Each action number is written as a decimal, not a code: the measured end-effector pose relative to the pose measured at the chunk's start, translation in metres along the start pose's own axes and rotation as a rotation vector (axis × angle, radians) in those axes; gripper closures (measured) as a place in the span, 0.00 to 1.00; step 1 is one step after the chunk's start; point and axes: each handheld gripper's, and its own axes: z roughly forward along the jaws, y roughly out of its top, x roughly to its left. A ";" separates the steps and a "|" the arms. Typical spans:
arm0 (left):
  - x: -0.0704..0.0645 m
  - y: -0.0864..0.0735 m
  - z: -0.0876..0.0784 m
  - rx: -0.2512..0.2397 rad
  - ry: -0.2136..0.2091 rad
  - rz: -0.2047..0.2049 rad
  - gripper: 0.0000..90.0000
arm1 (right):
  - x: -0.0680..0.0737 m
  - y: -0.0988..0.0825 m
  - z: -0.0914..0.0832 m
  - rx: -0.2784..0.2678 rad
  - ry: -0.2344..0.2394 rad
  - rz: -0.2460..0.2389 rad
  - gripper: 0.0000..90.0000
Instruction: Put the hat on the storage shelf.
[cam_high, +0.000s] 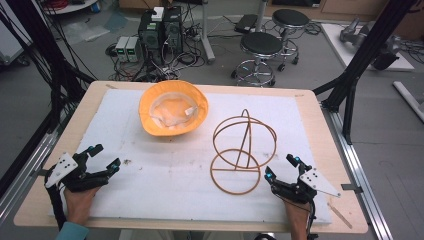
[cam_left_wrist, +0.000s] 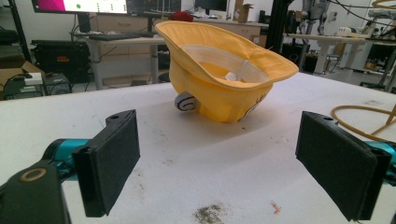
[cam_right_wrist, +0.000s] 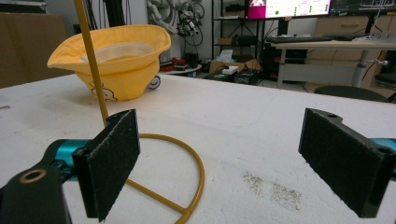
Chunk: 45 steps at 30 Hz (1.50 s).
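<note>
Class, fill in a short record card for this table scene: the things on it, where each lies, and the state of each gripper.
hat: yellow hat, brim up, far middle of the white mat
stand: wire stand, right of the hat, base ring on the mat
left gripper: open, holds nothing, near left
right gripper: open, holds nothing, beside the stand's base ring

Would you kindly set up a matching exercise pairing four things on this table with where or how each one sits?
Things:
1. yellow bucket hat
2. wire hat stand
3. left gripper
4. right gripper

Places or states:
A. near right corner, jaws open, just beside the ring-shaped base
B. upside down, far centre of the white mat
C. near left corner, jaws open, nothing between them
D. upright, right of centre, nothing on it

Pairs: 1-B, 2-D, 3-C, 4-A
</note>
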 end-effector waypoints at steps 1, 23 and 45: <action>0.000 0.000 0.000 0.001 -0.002 0.002 0.16 | 0.000 0.000 0.000 0.000 0.000 0.000 0.13; 0.003 0.001 0.000 0.005 -0.013 -0.022 0.16 | 0.000 0.000 0.000 0.006 0.002 0.003 0.13; 0.019 0.060 0.017 0.070 0.003 0.005 0.16 | 0.000 0.001 0.001 0.016 0.007 0.005 0.13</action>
